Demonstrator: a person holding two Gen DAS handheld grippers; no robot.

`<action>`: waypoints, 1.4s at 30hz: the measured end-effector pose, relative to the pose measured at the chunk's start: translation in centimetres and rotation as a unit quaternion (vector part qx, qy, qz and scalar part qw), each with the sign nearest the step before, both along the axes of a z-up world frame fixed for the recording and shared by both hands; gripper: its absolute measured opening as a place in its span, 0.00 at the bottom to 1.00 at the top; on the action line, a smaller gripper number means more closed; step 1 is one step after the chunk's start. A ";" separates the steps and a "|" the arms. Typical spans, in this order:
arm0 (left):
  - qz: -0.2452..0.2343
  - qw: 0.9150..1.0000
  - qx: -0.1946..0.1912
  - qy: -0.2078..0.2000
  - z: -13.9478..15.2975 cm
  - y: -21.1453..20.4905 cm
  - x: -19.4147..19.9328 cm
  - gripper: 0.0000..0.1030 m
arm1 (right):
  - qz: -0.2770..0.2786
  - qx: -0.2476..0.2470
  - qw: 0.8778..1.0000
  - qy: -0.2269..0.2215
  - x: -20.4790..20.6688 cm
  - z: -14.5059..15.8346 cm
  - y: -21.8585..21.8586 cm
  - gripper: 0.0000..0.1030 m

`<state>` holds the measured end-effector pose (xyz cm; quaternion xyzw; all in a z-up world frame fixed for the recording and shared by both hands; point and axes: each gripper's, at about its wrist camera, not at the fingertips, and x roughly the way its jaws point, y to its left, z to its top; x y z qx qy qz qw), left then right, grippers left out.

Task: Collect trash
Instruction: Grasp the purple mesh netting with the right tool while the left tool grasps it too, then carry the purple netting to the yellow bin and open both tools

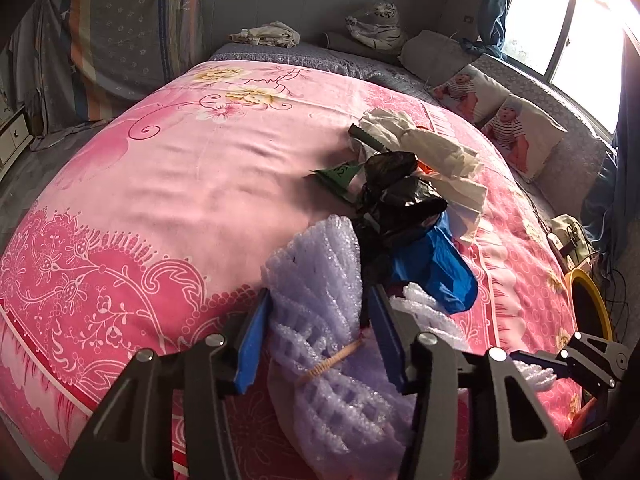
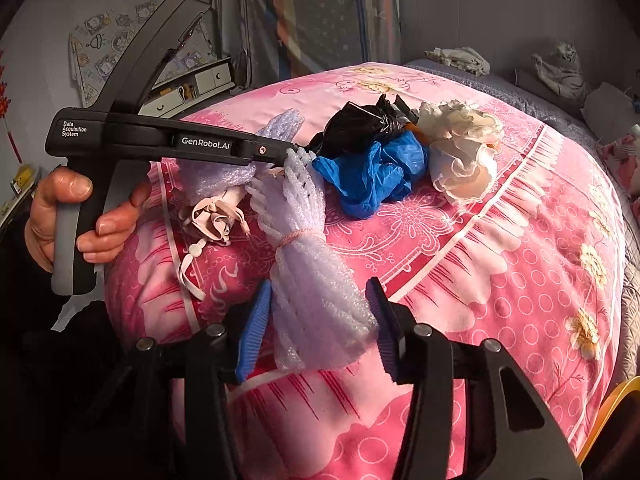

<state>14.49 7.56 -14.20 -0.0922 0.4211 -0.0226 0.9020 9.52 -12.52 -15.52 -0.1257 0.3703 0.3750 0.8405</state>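
Both tools are clamping foam netting – left tool on the lilac bundle, right tool on the white bundle beside it – lifting gently should be keeping both from slipping.

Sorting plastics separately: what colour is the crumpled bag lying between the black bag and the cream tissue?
Blue; the crumpled bag shows best in the right wrist view.

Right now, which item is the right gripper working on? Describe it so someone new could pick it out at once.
Start at the pink floral bedspread and find the trash pile near its edge. Nearest the right gripper, between its blue pads, lies a white foam-net bundle. Unlike the crumpled blue bag and black bag behind it, it is ribbed mesh cinched at the waist by a pink band.
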 end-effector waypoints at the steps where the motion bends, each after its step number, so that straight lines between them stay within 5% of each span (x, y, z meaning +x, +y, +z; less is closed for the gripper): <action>1: 0.001 1.000 -0.002 -0.002 0.1 0.0 -0.1 0.41 | -0.002 0.003 1.000 0.000 0.0 0.1 -0.1 0.39; 15: 0.013 0.999 -0.014 -0.036 2.3 0.8 -1.3 0.32 | -0.016 0.028 0.999 0.003 -0.3 1.0 -2.0 0.28; 22: 0.011 0.998 -0.009 -0.068 4.2 0.4 -2.2 0.32 | -0.040 0.078 0.996 -0.002 -0.8 3.2 -4.6 0.27; 42: -0.058 0.994 -0.010 -0.090 6.3 -5.4 -2.5 0.32 | -0.160 0.117 0.980 -0.017 0.3 4.8 -12.2 0.26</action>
